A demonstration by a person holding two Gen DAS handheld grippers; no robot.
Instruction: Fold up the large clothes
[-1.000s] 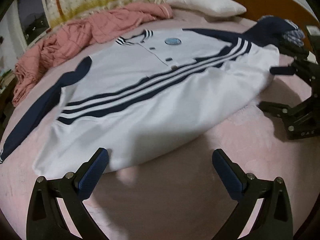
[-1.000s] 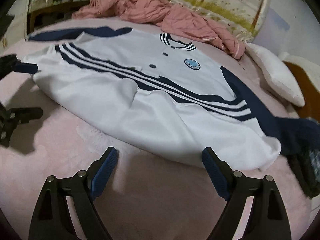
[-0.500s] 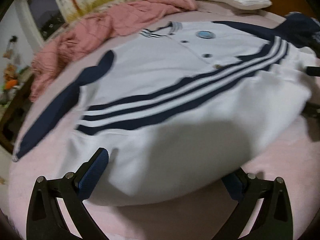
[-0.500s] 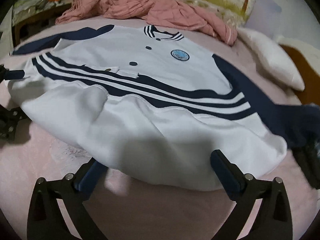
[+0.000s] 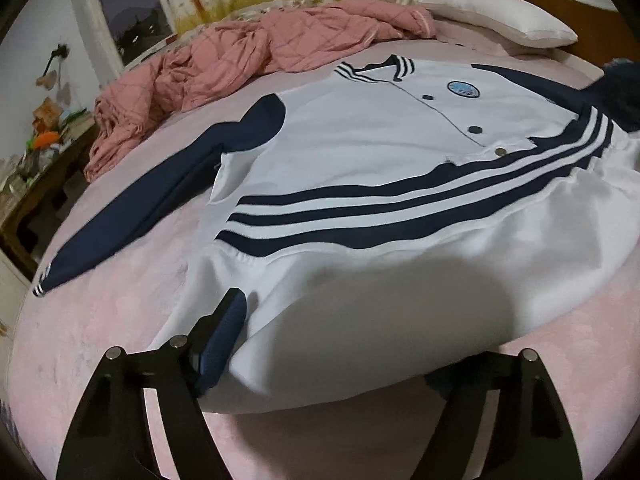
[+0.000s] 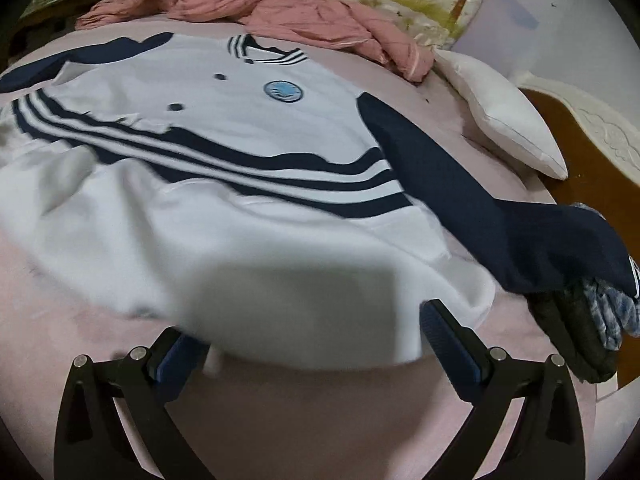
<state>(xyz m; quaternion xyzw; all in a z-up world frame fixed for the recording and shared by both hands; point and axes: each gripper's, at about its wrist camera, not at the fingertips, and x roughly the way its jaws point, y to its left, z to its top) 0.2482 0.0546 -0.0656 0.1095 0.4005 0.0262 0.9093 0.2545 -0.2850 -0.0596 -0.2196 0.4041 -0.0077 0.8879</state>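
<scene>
A white jacket (image 5: 360,152) with navy stripes, navy sleeves and a round blue badge lies face up and spread on the pink bed (image 5: 100,320). Its bottom hem is nearest me. My left gripper (image 5: 332,360) straddles the hem near the left corner, and its jaws are closing. The left pad (image 5: 222,340) lies against the cloth, and the right one is mostly hidden under the hem. In the right wrist view the jacket (image 6: 224,128) fills the middle. My right gripper (image 6: 312,348) stands wide open around the hem near its right corner.
A crumpled pink quilt (image 5: 240,52) lies at the far side of the bed, a white pillow (image 5: 500,20) beside it. Dark folded clothes (image 6: 580,332) sit under the right sleeve's end. A cluttered wooden desk (image 5: 40,168) stands left of the bed and a wooden headboard (image 6: 580,132) to the right.
Both grippers have moved forward to the jacket's hem, which now lies between their fingers. The left gripper's jaws have narrowed and the right gripper's have widened a little.
</scene>
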